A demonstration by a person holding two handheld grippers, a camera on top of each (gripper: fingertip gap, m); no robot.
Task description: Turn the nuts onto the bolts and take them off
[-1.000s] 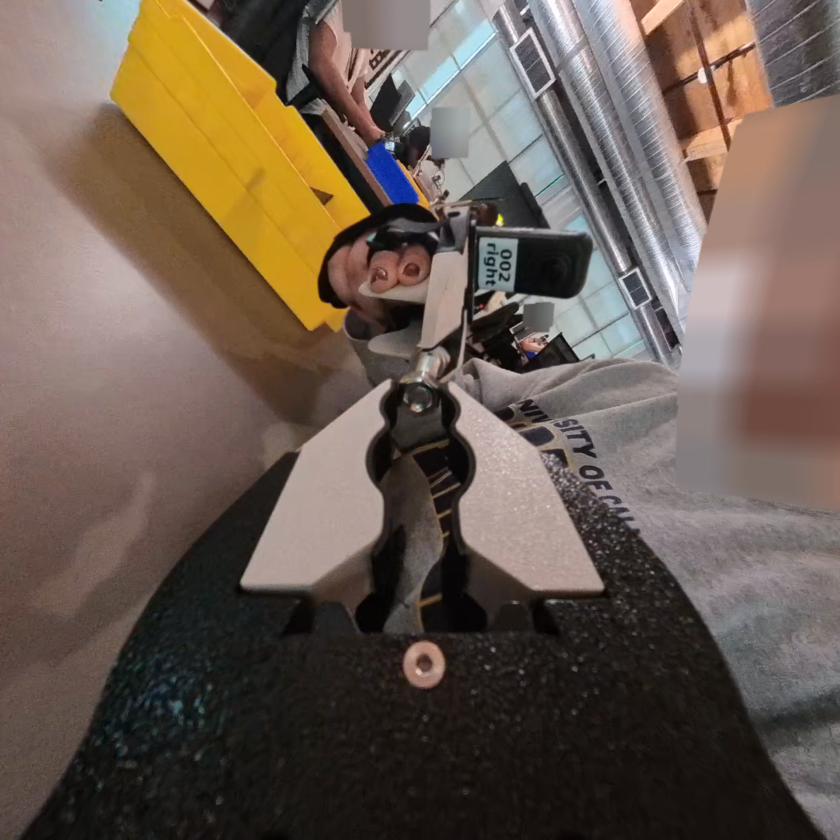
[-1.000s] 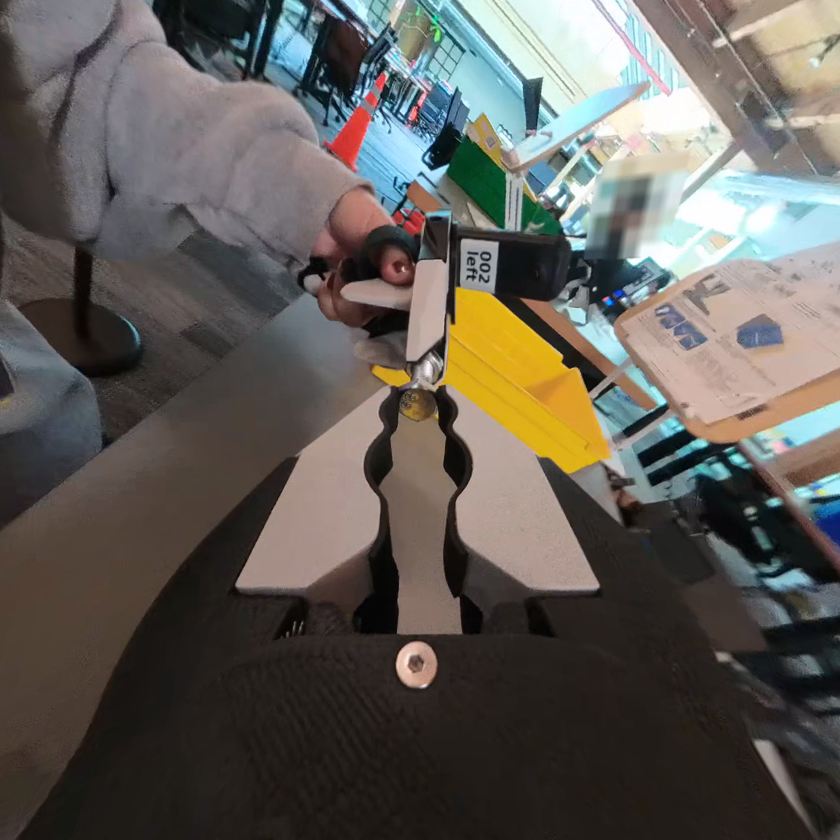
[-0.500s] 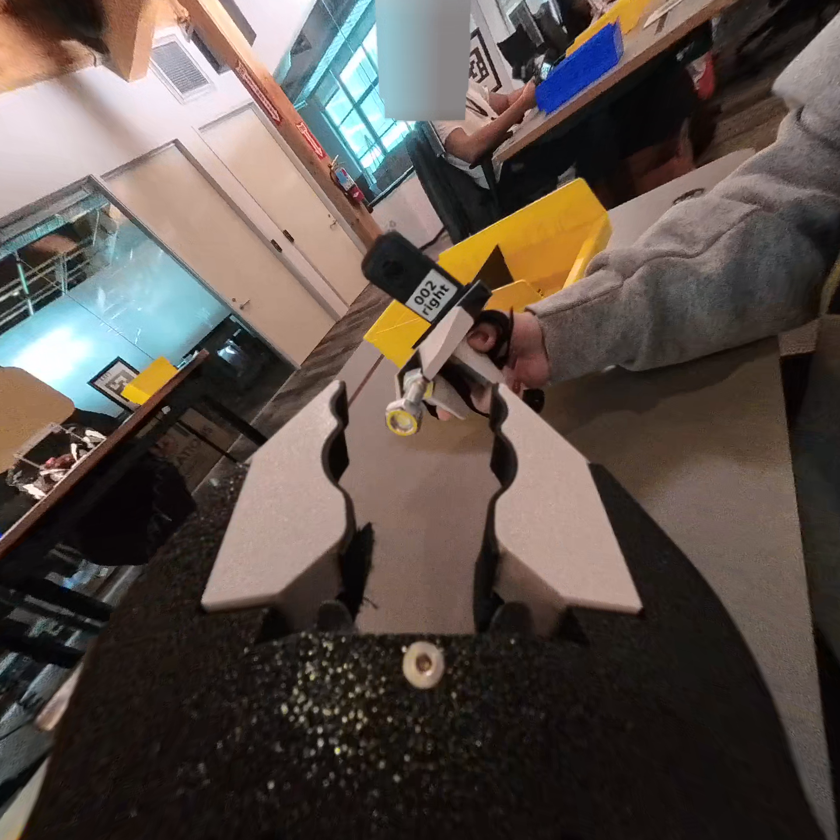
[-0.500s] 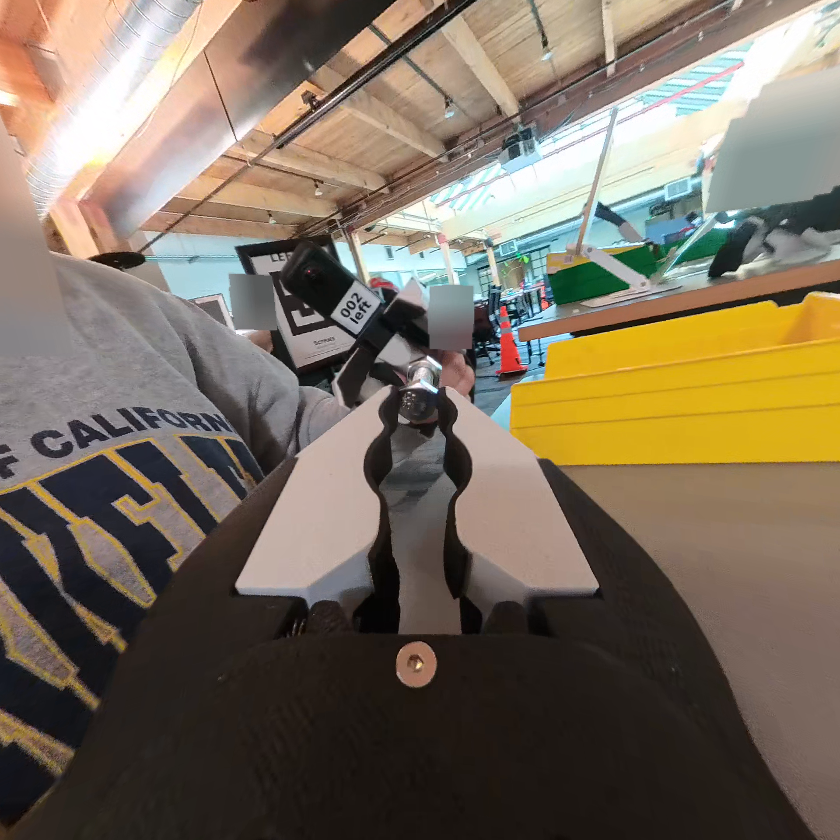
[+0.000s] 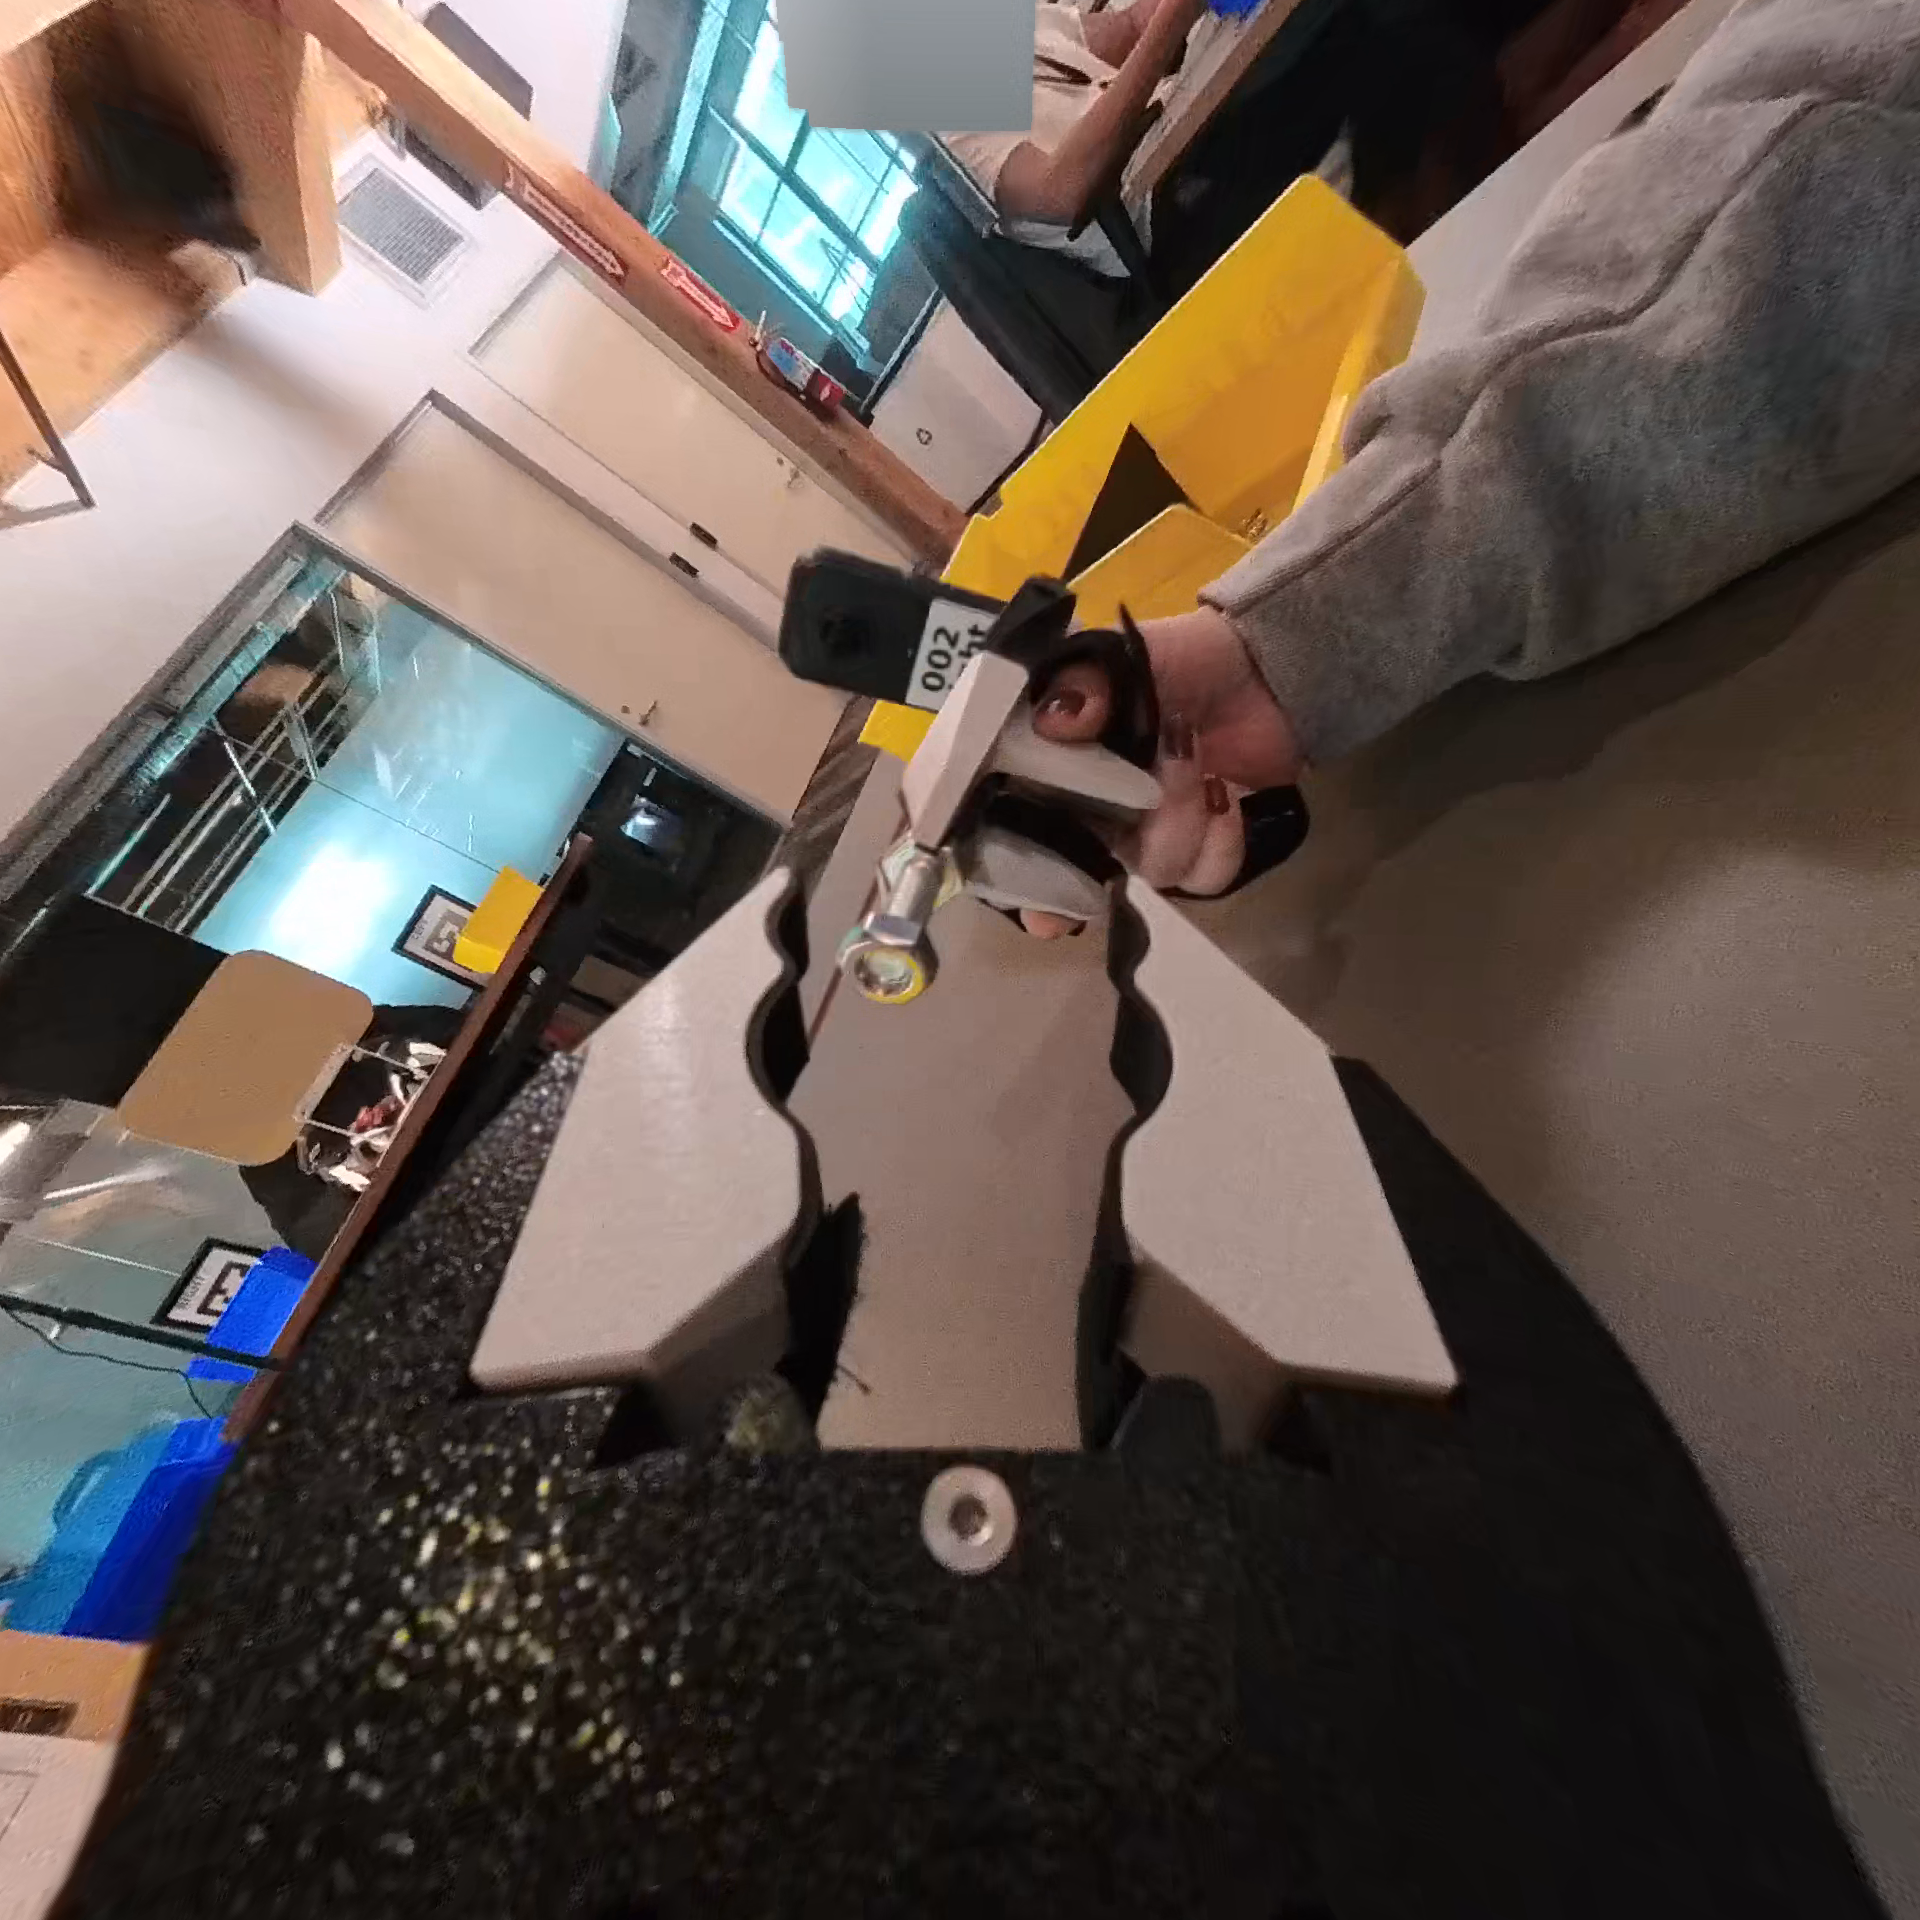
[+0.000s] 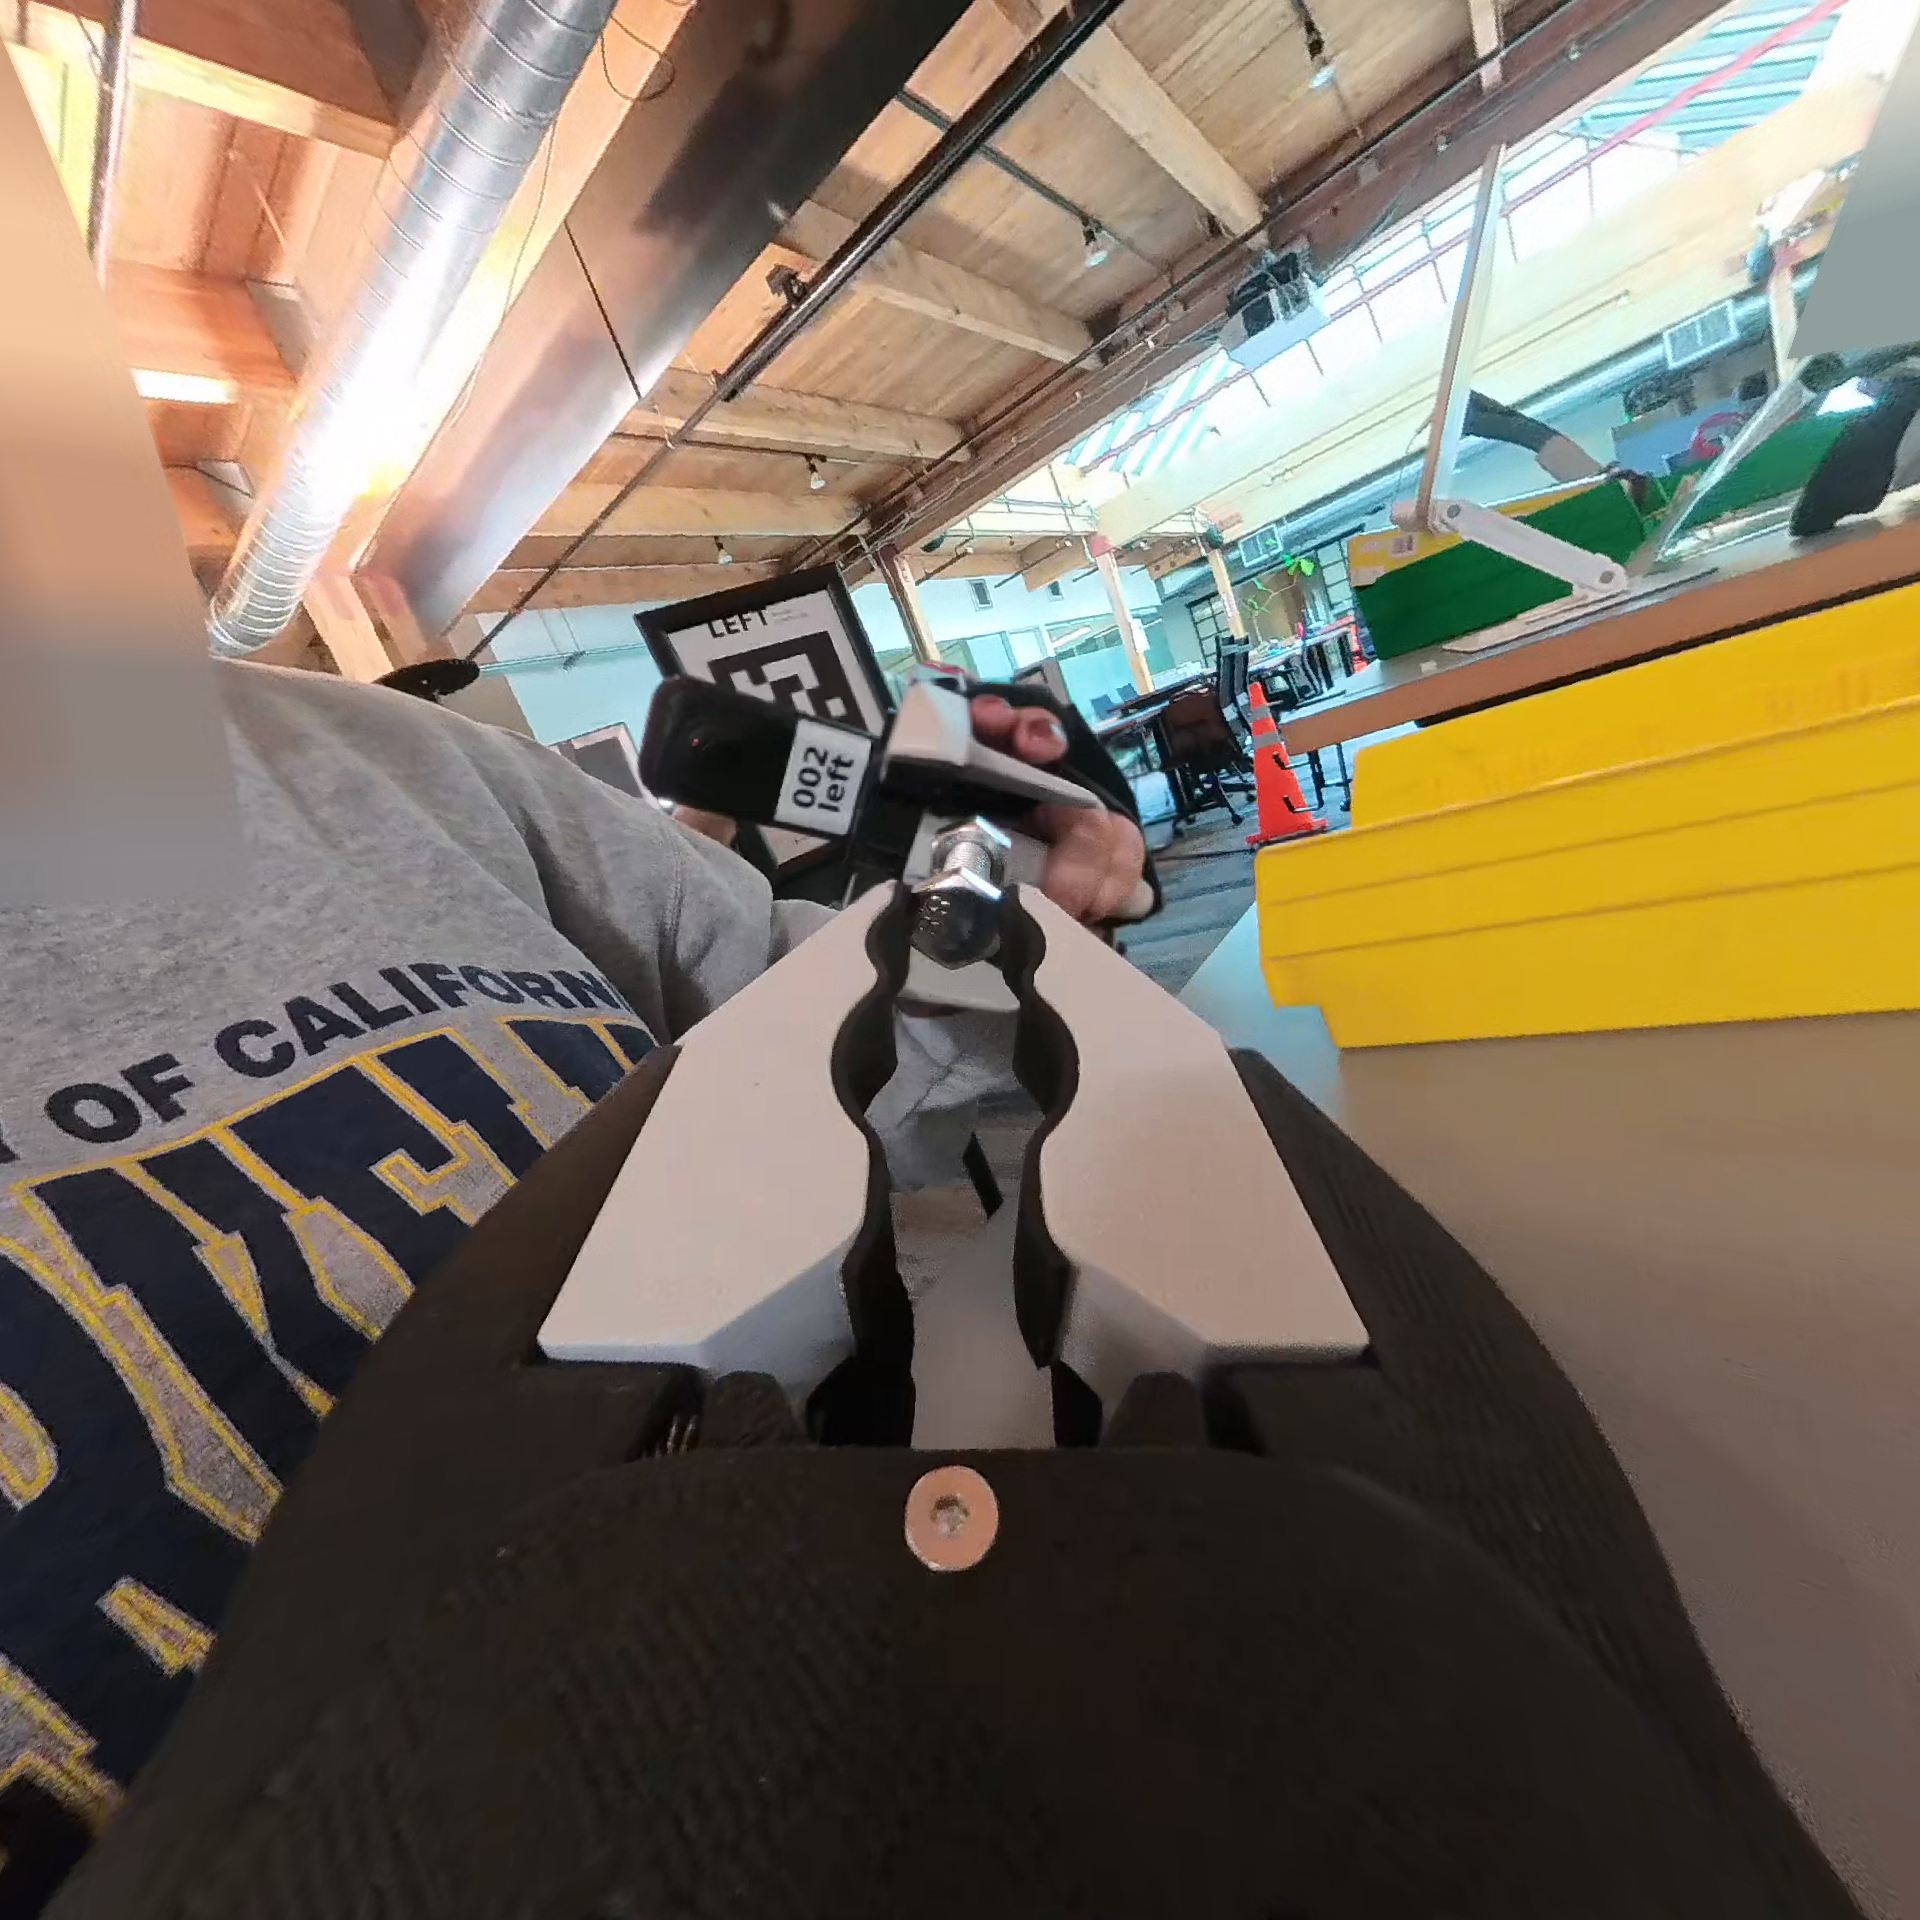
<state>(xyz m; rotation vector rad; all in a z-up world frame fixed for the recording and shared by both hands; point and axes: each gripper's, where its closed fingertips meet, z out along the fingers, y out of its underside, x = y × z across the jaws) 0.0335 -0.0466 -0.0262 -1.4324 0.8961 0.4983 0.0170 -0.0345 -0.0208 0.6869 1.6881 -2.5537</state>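
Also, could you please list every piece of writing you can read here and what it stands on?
I can't quote writing, only its bearers.
White sticker on the black camera: printed, legible.
Grey sweatshirt: navy and yellow lettering, partly cut off.
Framed marker sign: a heading above a black pattern.
Red signs on the wooden beam: too blurred to read.
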